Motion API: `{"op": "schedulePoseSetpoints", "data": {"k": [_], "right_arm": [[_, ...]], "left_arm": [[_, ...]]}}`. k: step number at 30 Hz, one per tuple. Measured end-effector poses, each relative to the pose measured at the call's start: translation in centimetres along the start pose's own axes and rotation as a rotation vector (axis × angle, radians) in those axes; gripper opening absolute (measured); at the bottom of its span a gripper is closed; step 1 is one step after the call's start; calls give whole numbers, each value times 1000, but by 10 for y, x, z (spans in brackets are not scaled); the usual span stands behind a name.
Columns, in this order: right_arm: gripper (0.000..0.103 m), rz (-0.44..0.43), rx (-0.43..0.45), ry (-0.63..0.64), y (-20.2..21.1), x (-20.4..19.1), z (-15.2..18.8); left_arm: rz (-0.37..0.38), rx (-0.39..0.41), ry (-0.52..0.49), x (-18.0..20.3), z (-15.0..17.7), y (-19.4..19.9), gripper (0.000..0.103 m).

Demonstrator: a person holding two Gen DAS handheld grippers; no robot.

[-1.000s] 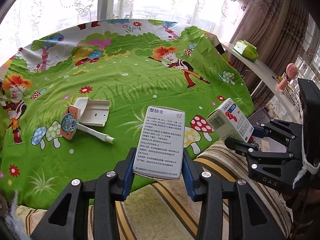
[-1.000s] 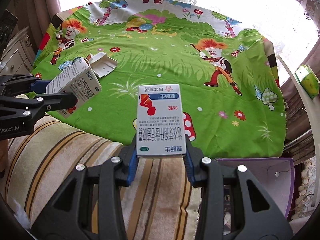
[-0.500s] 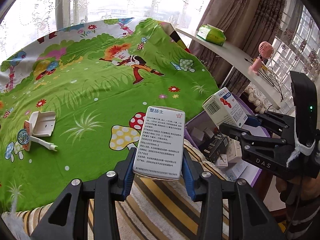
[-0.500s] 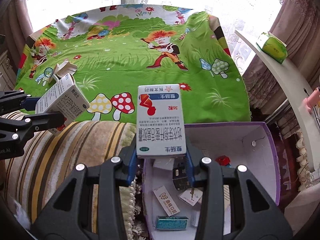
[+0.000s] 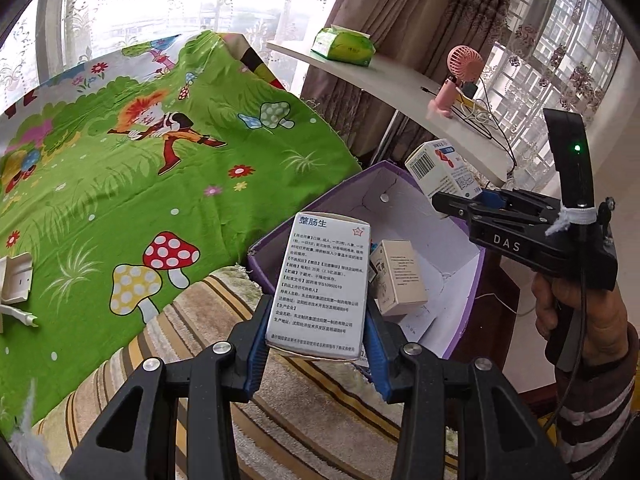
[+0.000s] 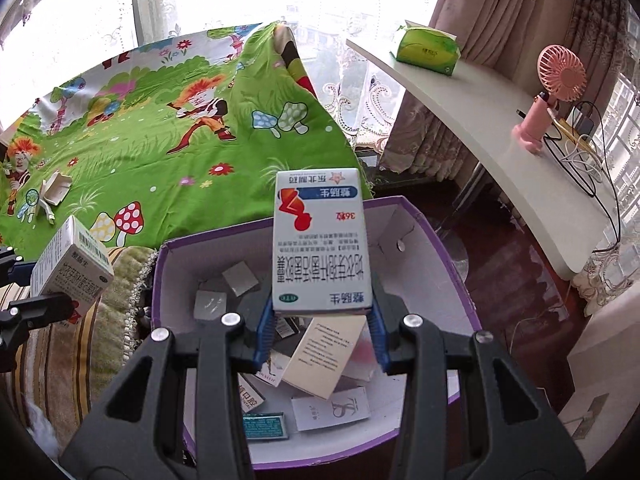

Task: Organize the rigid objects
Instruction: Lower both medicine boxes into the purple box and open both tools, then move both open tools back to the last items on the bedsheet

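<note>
My left gripper (image 5: 316, 330) is shut on a white medicine box (image 5: 320, 284) whose face is covered in small black print; it hangs over the near left rim of a purple storage box (image 5: 280, 236). My right gripper (image 6: 320, 330) is shut on a matching white medicine box (image 6: 320, 240) with a red figure and a blue band, held above the purple storage box (image 6: 432, 240), whose white inside holds several small cartons. The left wrist view shows the right gripper (image 5: 460, 196) holding its box (image 5: 440, 168) over the far side. The left gripper's box (image 6: 72, 264) appears at the right wrist view's left edge.
A bed with a green cartoon sheet (image 5: 140, 184) and a striped blanket (image 5: 208, 312) lies to the left; a white tray (image 5: 16, 278) and a small tool rest on it. A white shelf (image 6: 500, 132) to the right carries a green tissue pack (image 6: 428, 46), a pink fan (image 6: 552, 92) and cables.
Both grippers have swung to the right, off the bed, with their boxes still clamped. The purple storage box has come into view and now lies beneath them.
</note>
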State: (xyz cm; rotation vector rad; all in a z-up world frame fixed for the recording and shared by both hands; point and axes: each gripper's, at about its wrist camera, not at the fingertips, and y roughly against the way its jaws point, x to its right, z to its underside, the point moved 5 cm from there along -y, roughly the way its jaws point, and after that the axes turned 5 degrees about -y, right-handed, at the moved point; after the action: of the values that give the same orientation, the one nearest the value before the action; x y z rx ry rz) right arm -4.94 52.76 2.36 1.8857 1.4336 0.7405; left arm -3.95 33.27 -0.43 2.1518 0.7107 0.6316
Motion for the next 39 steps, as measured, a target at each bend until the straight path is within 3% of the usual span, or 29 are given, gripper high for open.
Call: {"op": "schedulePoseSetpoints", "data": {"k": [3,6,8,17,20,25,29,39], "right_arm": [[44,34,6,-15,2,10,0],[47,46,7,-24,3,13,-1],[47,52,13,-20,4,12,-1],[48,46,29,1,8,-9,-7],[60,18,42,2,10,-19,-10],[68,-45,48,13,11,-43,-15],[70,-95,36,38,5,-66,-17],[71,-214,11,131,-19,-140,-42]], "left_arm": [[49,-11,-23,15,-2,-5,49],[52,-6,-29,19,-2,-5,58],[54,-1,-16,16,-2,-2,59],[-38,63,59,-28,-7,20,59],[-78,78,90,-50,-5,28,59],[-146,89,140,-90,5,42,59],[-185,109,215,-131,16,58,59],[-382,97,389,-262,60,101,58]]}}
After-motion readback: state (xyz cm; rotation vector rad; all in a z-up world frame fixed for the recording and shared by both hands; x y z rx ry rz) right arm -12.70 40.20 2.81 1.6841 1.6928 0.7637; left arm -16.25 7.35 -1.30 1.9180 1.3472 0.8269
